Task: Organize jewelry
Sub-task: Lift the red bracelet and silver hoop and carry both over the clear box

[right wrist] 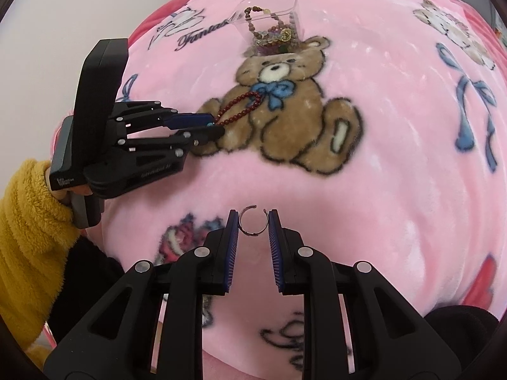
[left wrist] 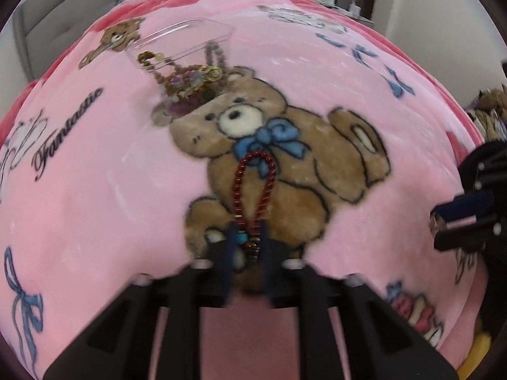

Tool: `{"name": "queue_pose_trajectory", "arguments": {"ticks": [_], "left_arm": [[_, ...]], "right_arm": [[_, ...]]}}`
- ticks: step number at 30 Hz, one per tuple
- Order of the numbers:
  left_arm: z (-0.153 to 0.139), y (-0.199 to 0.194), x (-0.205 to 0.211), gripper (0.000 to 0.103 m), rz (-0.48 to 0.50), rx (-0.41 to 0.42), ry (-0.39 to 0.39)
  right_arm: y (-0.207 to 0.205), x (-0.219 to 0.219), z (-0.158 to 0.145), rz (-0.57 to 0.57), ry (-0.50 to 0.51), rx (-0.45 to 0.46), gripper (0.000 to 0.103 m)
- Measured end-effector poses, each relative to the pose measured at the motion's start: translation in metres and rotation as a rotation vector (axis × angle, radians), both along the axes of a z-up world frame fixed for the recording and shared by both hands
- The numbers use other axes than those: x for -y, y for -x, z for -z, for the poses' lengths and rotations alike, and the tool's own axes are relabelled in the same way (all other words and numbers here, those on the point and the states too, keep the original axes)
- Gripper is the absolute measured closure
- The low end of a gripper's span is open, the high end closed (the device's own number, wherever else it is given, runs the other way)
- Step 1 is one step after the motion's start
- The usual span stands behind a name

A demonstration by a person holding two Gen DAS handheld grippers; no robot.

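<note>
Nearest, the right gripper (right wrist: 253, 218) has its fingers set apart on either side of a thin open ring (right wrist: 252, 223) on the pink teddy-bear blanket (right wrist: 396, 164). Farther out, the left gripper (left wrist: 248, 240) is clamped on the clasp end of a dark red beaded bracelet (left wrist: 255, 183), whose loop lies over the printed bear. Beyond stands a clear plastic container (left wrist: 183, 44) heaped with beaded jewelry (left wrist: 190, 79).

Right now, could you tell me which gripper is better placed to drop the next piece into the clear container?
Left. The left gripper is already shut on the dark red bead bracelet, nearer the clear container. The right gripper only straddles the ring, jaws apart.
</note>
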State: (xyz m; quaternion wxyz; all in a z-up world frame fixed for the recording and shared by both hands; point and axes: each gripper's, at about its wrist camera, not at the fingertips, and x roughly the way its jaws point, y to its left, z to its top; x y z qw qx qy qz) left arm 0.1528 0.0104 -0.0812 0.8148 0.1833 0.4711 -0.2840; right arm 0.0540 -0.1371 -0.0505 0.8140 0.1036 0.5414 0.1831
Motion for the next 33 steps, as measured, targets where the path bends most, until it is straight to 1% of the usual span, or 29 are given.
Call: {"name": "queue_pose_trajectory", "arguments": {"ticks": [1, 6, 8, 12, 13, 15, 18, 21, 25, 29, 33], "left_arm": [[-0.002, 0.000, -0.001, 0.094, -0.009, 0.000, 0.011], [-0.017, 0.005, -0.013, 0.095, -0.058, -0.007, 0.143], [-0.026, 0.008, -0.018, 0.095, -0.074, 0.013, 0.189], [-0.044, 0.009, -0.022, 0.095, -0.102, 0.042, 0.240], [-0.051, 0.009, -0.023, 0.095, -0.113, 0.061, 0.249], [-0.062, 0.005, -0.023, 0.095, -0.131, 0.084, 0.268], [-0.078, 0.000, -0.023, 0.095, -0.148, 0.124, 0.279], [-0.090, -0.004, -0.022, 0.095, -0.150, 0.144, 0.298], [-0.096, -0.011, -0.020, 0.095, -0.152, 0.171, 0.300], [-0.102, -0.020, -0.020, 0.095, -0.166, 0.166, 0.345], [-0.108, -0.033, -0.017, 0.095, -0.169, 0.180, 0.368]], "right_arm": [[0.000, 0.000, -0.001, -0.002, -0.001, 0.004, 0.084], [0.001, 0.005, -0.008, 0.010, -0.011, 0.028, 0.084], [0.002, 0.008, -0.010, 0.018, -0.011, 0.035, 0.084], [-0.002, 0.015, -0.019, 0.033, -0.048, 0.045, 0.084], [-0.004, 0.016, -0.022, 0.031, -0.051, 0.054, 0.084], [-0.009, 0.017, -0.033, 0.037, -0.031, 0.105, 0.084], [-0.020, 0.017, -0.052, 0.013, -0.024, 0.178, 0.084], [-0.033, 0.013, -0.067, -0.005, 0.018, 0.225, 0.084], [-0.052, 0.008, -0.085, -0.031, 0.058, 0.282, 0.084], [-0.075, 0.006, -0.100, -0.043, 0.080, 0.330, 0.084], [-0.098, 0.006, -0.108, -0.038, 0.113, 0.364, 0.084]]}}
